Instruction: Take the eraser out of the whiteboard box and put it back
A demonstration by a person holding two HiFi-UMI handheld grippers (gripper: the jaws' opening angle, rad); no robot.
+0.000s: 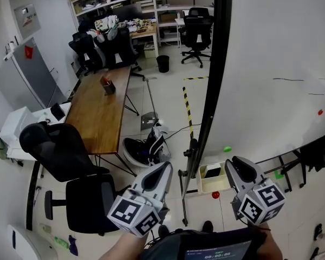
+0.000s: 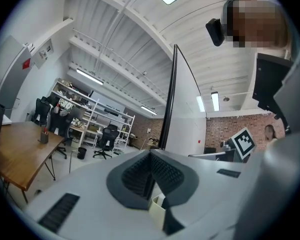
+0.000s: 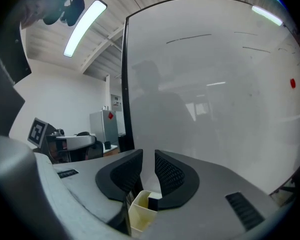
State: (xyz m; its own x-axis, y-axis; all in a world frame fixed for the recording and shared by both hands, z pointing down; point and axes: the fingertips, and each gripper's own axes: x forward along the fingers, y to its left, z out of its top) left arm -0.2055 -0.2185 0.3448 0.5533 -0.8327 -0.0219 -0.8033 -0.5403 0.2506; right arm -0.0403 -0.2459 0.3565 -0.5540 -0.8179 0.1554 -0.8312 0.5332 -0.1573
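Your left claw (image 1: 163, 169) is pressed together on nothing and sits left of the box (image 1: 203, 186). The box hangs at the lower left corner of the whiteboard (image 1: 271, 47), between your two claws. The dark eraser (image 1: 212, 171) lies inside it, and its long side seems to run along the board's bottom edge. Your right claw (image 1: 236, 163) is nearer, just right of the box. It is spread only a crack and grips nothing, so I judge it must widen first.
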